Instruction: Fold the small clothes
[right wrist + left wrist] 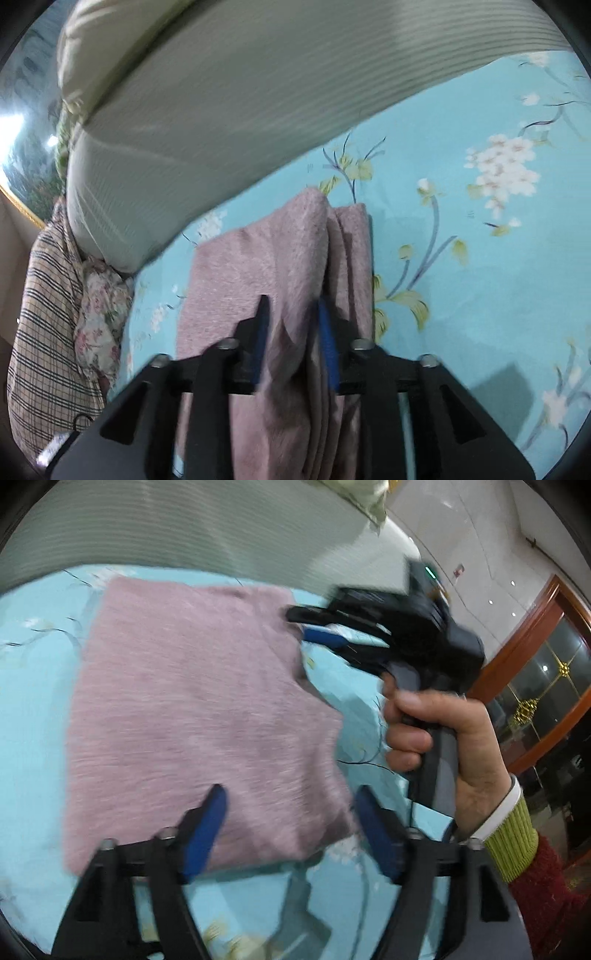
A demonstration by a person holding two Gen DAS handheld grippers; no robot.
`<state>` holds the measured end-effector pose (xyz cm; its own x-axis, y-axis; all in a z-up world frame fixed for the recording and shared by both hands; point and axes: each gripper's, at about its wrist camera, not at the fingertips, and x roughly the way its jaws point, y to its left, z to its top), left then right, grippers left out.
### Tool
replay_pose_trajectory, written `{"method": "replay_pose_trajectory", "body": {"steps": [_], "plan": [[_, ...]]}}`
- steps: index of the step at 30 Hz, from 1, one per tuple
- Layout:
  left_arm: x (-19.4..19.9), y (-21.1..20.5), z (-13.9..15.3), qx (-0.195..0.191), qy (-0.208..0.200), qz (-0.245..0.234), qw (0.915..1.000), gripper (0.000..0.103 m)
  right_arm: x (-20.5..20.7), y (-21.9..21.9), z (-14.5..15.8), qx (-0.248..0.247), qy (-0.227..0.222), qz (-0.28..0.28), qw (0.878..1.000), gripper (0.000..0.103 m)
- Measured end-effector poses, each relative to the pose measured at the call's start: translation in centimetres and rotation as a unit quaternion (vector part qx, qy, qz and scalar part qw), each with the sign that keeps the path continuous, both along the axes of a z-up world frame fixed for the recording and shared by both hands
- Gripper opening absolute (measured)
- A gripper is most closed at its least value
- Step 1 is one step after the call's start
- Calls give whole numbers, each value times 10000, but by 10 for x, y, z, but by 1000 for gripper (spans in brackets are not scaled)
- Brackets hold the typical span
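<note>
A pink cloth [199, 709] lies on a bed covered by a light blue floral sheet [33, 686], with a pale striped bolster [236, 110] along the far edge. In the left wrist view the left hand-held gripper [290, 812] hangs over the near edge of the cloth with its blue-padded fingers [207, 827] spread wide and nothing between them. Across the cloth, at its far right corner, the right hand-held gripper [310, 627] reaches in from the right, gripped by a hand [436, 738] in a red sleeve with a green cuff; its tips meet the cloth's edge there. The right wrist view shows that right hand-held gripper [291, 306] closed down on a raised fold of the cloth [258, 266], the fabric bunched and pinched between its two fingers [328, 343] while folded layers sit just to the right on the sheet. At the left of that view a plaid fabric [44, 314] and a small flowered cushion [103, 317] lie against the end of the bolster. Both views are somewhat motion-blurred.
</note>
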<state>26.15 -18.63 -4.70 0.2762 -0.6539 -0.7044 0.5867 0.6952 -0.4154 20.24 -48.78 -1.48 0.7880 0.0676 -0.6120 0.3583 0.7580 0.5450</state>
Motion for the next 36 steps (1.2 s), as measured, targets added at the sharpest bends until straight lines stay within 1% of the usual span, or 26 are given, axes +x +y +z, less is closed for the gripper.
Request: {"method": "replay_pose_trajectory", "body": {"steps": [1,2,3,6,8,10,13,16,20,22,24,26,27,28,30,31,32,33,36], "plan": [[2,13,5,-15,-68,106,9999,82,-11,2,2,-28,-80,-99,9999,71],[5,24,6,-19,-99,208,9997,83,-18,4,2,-30,-132,-137,9998,76],[9,34,7,-5,-107,325,9994,83,-24,5,1,-12,-152,-141,9998,77],[31,67,1,7,69,726,9973,83,-32,13,-9,101,-41,-9,9999,77],[53,83,-9,-8,364,1031,9940,83,-32,21,-15,91,57,120,9999,77],[68,94,-16,-144,646,1179,9908,83,-29,28,-20,18,186,225,9996,77],[87,94,-28,-105,756,1280,9888,83,-26,31,-26,-34,295,314,9991,77],[108,89,-43,-39,872,1274,9880,83,-21,27,-34,75,373,335,9987,77],[127,84,-65,-211,1239,1100,9860,84,-14,23,-44,166,476,383,9980,77],[138,78,-69,-287,1232,1038,9865,86,-9,23,-49,233,541,432,9973,77],[141,73,-66,-295,1173,984,9878,86,-4,22,-53,298,577,483,9967,76],[141,62,-68,-322,1145,912,9887,82,1,23,-56,316,611,491,9964,71],[143,59,-69,-346,1140,850,9892,75,3,23,-57,334,621,489,9963,61],[146,54,-69,-305,1122,839,9897,72,4,23,-59,392,648,499,9959,47],[146,47,-69,-200,1033,840,9909,57,4,24,-58,476,596,509,9958,38],[145,45,-67,-158,951,869,9915,53,2,26,-55,416,572,520,9961,35],[142,44,-63,-155,874,887,9921,45,3,29,-51,371,545,535,9964,34],[139,44,-59,-150,784,908,9927,40,1,32,-47,334,487,553,9967,32],[127,55,-45,-259,660,959,9929,35,-1,43,-35,301,325,609,9972,31]]}}
